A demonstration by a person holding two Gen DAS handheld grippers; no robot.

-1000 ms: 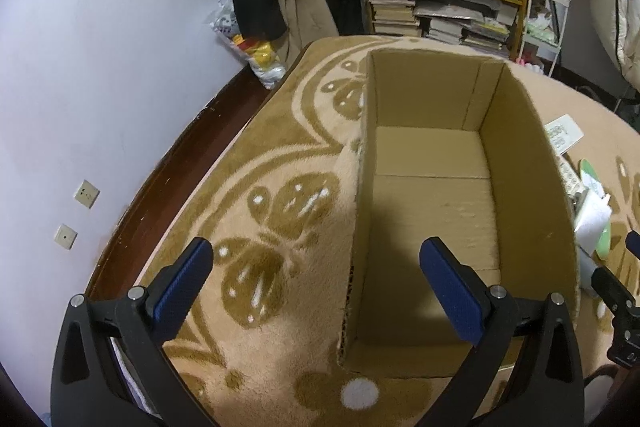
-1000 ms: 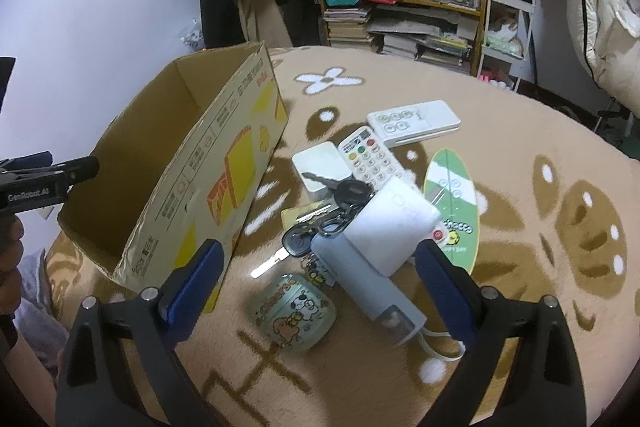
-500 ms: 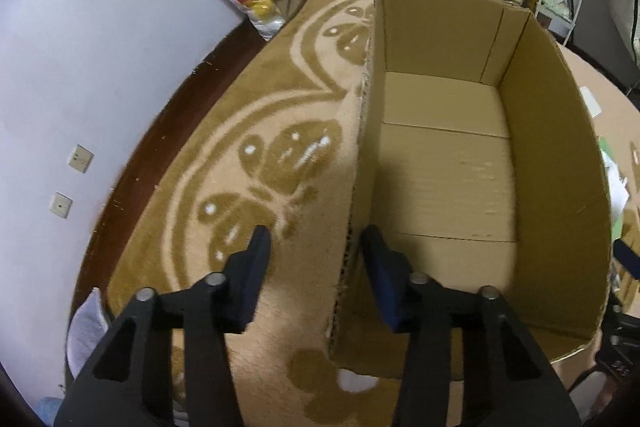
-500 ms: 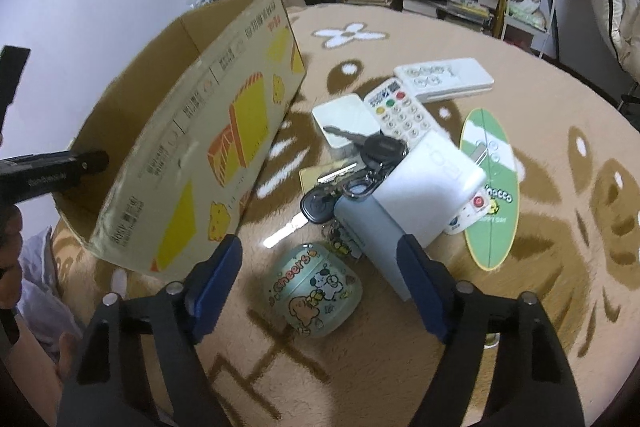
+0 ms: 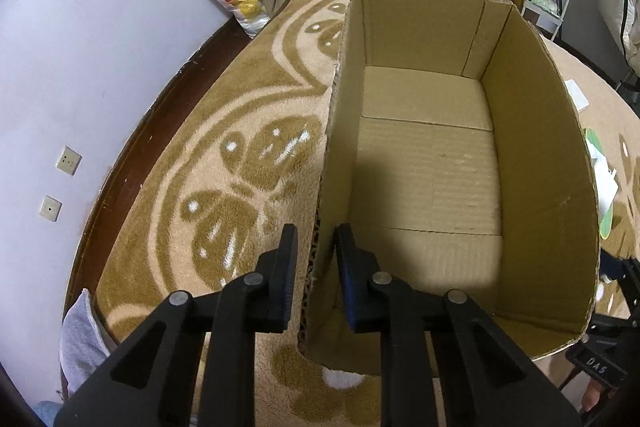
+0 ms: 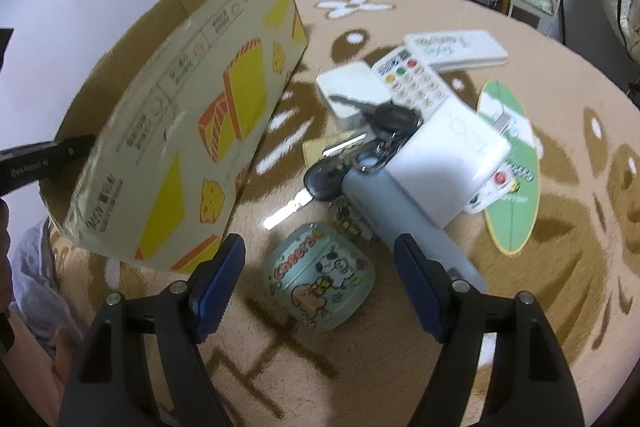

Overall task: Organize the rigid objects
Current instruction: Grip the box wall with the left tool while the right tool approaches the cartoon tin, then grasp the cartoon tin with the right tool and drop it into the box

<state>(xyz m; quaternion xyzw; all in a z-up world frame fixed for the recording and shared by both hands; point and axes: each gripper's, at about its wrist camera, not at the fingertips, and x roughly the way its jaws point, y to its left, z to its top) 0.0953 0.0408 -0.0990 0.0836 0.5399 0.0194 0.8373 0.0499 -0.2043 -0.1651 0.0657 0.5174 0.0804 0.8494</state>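
On shaggy rug: left hand-held gripper pinches corrugated box wall; right hand-held gripper spread.

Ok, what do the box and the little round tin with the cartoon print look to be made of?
The box is corrugated cardboard: the fluting shows along its cut edge, matt brown inside, with yellow and orange print outside. The round tin looks like glossy printed metal, though hard plastic cannot be ruled out. It sits between the open right gripper fingers.

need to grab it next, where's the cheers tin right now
In the right wrist view the tin lies on the rug between the open right gripper's fingers, right of the box and just below the keys.
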